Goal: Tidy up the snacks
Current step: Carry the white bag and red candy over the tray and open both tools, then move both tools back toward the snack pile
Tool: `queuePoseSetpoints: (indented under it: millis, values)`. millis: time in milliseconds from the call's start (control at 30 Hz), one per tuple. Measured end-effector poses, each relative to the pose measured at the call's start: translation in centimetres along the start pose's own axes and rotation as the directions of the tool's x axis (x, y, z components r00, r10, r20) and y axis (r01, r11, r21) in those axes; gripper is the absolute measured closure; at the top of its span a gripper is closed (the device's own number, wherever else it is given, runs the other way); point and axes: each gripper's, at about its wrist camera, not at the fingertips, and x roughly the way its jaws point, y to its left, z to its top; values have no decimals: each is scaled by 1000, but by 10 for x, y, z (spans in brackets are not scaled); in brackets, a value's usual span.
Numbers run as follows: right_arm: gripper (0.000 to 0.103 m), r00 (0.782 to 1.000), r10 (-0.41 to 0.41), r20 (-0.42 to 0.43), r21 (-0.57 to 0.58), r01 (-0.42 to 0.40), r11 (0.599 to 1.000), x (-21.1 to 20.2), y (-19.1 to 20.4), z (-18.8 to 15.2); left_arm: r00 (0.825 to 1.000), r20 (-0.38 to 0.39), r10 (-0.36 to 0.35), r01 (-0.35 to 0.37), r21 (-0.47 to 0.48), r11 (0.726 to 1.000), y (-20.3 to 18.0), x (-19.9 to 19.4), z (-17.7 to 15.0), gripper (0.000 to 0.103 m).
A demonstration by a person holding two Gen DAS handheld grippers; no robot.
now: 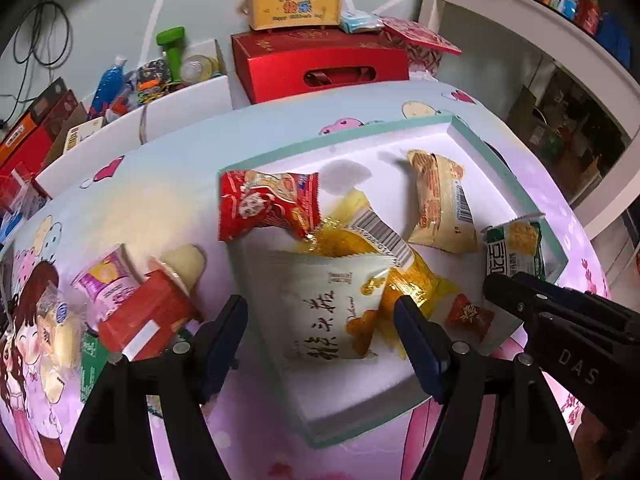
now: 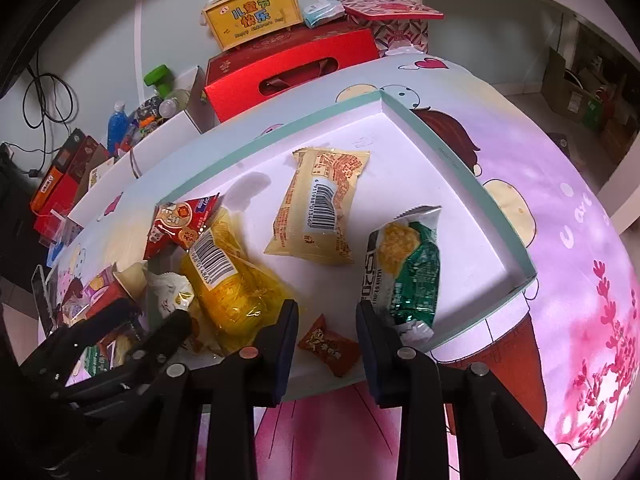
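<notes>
Both grippers sit low in frame over the tray [image 1: 460, 128], and both are spread wide with nothing between the jaws. Your left gripper [image 1: 320, 320] brackets the white packet [image 1: 328, 308], which lies near the tray's bottom edge, half over the yellow bag [image 2: 228, 280]. Your right gripper [image 2: 327, 320] frames the small orange candy [image 2: 329, 346] at the tray's lower rim, with the green packet [image 2: 404, 272] just beside its right finger. 6 snacks are in the tray; the red packet [image 1: 268, 204] perches on the tray's upper left corner, and more snacks [image 1: 132, 304] wait on the cloth [image 1: 160, 200] at lower left of the left view. I'd judge the next grab is from that loose pile, so swing the left gripper out that way. Go for 1 item only, the red-lidded cup [image 1: 148, 316] looks easiest. Come down over its middle, close gently since these wrappers crumple and slip. Drop it in the bare patch at the tray's centre, between the tan packet [image 2: 316, 208] and the yellow bag. Keep the right gripper clear of the green packet while you do.
</notes>
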Motion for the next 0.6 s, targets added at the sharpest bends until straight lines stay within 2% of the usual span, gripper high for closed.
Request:
queuePoseSetpoints:
  millis: [100, 133, 167, 200, 233, 333, 400, 467, 600]
  values:
    - [69, 1000, -5, -5, -13, 5, 1000, 1, 3, -1, 1000, 9, 9, -8, -35, 999, 10, -6, 0, 25]
    - [61, 1000, -7, -7, -18, 7, 1000, 2, 4, -1, 1000, 12, 15, -15, -56, 998, 16, -8, 0, 22]
    - [39, 1000, -9, -7, -21, 9, 1000, 3, 5, -1, 1000, 14, 22, -21, -71, 997, 21, -9, 0, 14]
    - [29, 1000, -11, -2, -22, 11, 1000, 3, 6, -1, 999, 19, 34, -32, -92, 995, 27, -9, 0, 8]
    - [20, 1000, -14, 4, -22, 14, 1000, 2, 7, -1, 998, 26, 50, -46, -118, 992, 34, -10, -1, 8]
    - [19, 1000, -11, 11, -34, 11, 999, 2, 11, -1, 996, 31, 84, -78, -175, 981, 51, -11, -4, 7]
    - [12, 1000, -13, 7, -44, 13, 999, 4, 14, -1, 995, 32, 95, -86, -210, 974, 61, -12, -6, 5]
    - [1, 1000, -17, 8, -60, 17, 998, 5, 17, -2, 994, 33, 100, -89, -240, 967, 70, -13, -9, 4]
    - [0, 1000, -6, 27, -89, 8, 996, 2, 25, -3, 993, 39, 112, -98, -261, 960, 78, -18, -14, 4]
